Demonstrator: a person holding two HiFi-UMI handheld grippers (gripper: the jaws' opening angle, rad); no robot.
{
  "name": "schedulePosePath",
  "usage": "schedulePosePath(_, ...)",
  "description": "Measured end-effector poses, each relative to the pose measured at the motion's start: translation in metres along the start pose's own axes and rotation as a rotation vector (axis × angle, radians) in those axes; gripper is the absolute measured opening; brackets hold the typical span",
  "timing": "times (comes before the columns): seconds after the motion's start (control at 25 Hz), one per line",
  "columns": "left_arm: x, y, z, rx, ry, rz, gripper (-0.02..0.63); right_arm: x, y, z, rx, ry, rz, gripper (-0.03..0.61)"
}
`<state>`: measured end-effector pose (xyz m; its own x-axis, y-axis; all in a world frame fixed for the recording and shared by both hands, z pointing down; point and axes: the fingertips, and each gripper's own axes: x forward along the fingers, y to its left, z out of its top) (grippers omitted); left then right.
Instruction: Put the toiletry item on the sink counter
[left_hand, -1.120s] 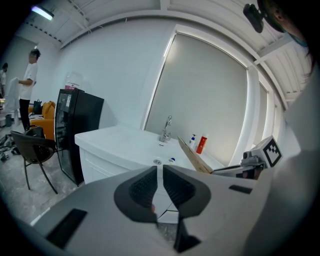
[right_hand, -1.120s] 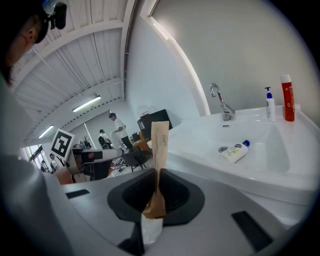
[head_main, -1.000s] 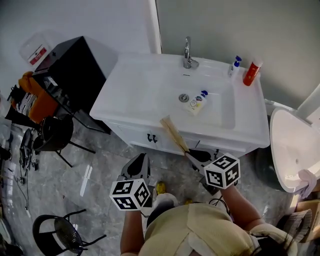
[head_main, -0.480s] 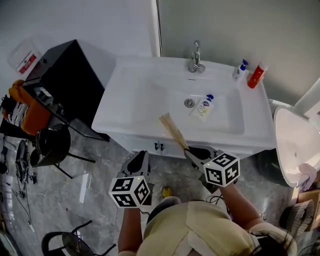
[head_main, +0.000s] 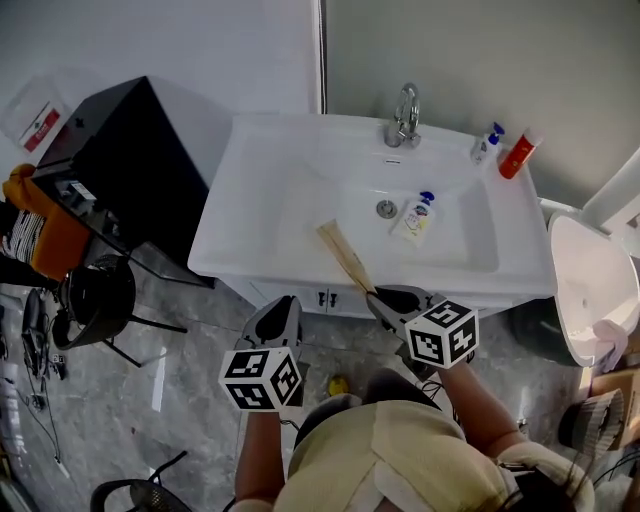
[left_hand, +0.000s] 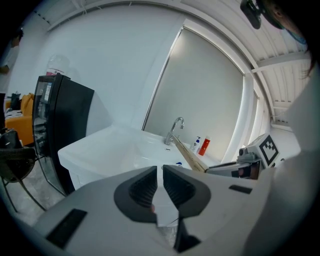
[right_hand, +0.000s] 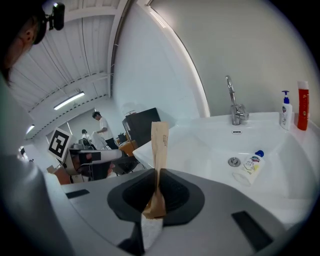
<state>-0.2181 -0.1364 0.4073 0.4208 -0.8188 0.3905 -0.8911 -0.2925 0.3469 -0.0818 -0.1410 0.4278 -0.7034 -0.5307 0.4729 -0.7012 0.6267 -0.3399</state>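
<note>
Person stands at the near side of a white sink counter (head_main: 255, 205), one hand-held gripper in each hand. Right hand-held gripper (head_main: 384, 298) is clenched on the near end of the toiletry item (head_main: 345, 258), a long flat thing in a tan paper sleeve. In the right gripper view the sleeve (right_hand: 159, 150) stands straight up out of the closed jaws. In the head view the item slants far-left from the jaws, and its far tip shows over the counter's near rim, left of the basin's middle. Whether the tip touches the counter cannot be told. Left hand-held gripper (head_main: 280, 315) hangs left of the right one, near side of the cabinet front. Its jaws are drawn together to a thin slit with nothing between them, as the left gripper view shows (left_hand: 159, 184). A small bottle with a blue cap (head_main: 415, 217) lies on its side in the basin, just right of the drain. Faucet (head_main: 404, 118) is at the far middle of the counter. A blue-topped pump bottle (head_main: 487, 143) and a red bottle (head_main: 518, 153) stand side by side at the far right corner. A black cabinet (head_main: 125, 165) stands left of the counter.
</note>
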Motion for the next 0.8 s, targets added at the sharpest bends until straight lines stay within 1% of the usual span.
schedulePosePath(0.16,0.008,0.009,0.003,-0.013,0.002,-0.006,0.069,0.011,0.0,0.005,-0.002,0.008,0.003,0.051)
schedulePosePath(0.32,0.021,0.016,0.01,-0.01,0.006,-0.008,0.069,0.023,-0.01,0.013,0.003,0.01,0.001,0.051)
schedulePosePath(0.48,0.035,0.026,0.016,-0.019,0.0,0.017,0.069,0.036,-0.024,0.02,0.003,0.013,0.017,0.051)
schedulePosePath(0.8,0.074,0.035,0.043,-0.024,-0.022,0.055,0.069,0.065,-0.057,0.051,-0.021,0.024,0.061,0.051)
